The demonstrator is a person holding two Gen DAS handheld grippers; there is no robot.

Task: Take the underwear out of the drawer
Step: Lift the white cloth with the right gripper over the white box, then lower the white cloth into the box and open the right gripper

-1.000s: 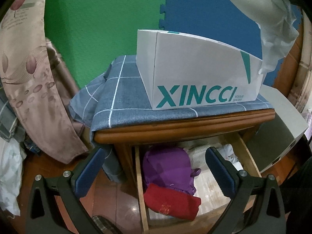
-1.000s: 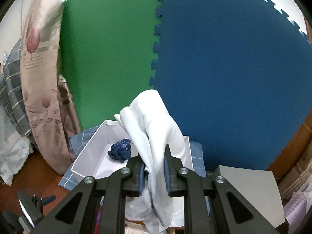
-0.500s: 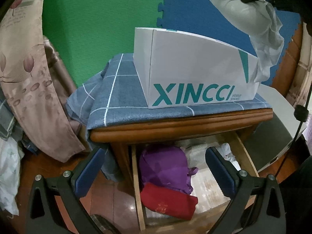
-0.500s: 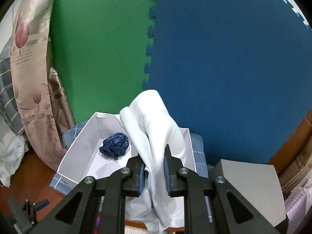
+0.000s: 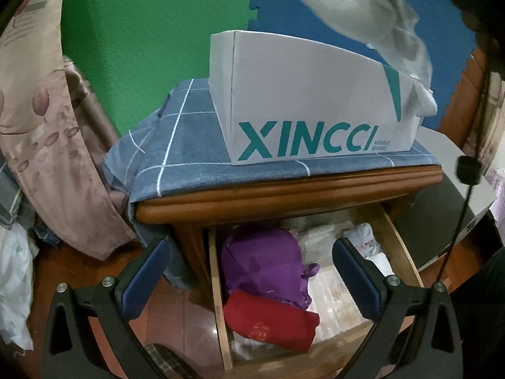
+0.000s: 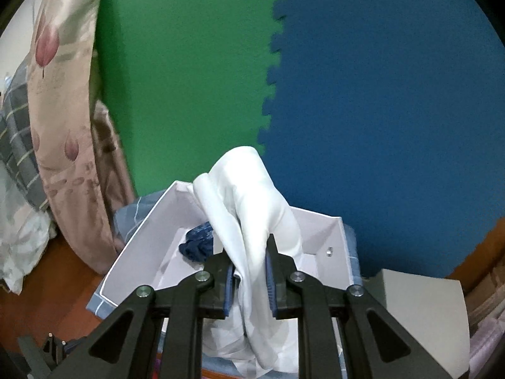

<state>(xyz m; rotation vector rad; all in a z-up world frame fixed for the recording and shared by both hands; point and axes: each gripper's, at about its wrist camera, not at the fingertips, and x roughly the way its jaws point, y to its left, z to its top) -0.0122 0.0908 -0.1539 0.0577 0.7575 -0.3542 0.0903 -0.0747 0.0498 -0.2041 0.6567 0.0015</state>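
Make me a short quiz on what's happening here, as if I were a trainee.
1. True or false: the right tool is shut on a white garment.
2. What already lies in the box? A) red cloth B) dark blue garment C) nothing
3. Fill in: the left tool hangs open over the open ____.

Key:
1. True; the pads clamp the cloth above the box.
2. B; the blue garment sits near its left wall.
3. Drawer, where a purple item and a red item remain.
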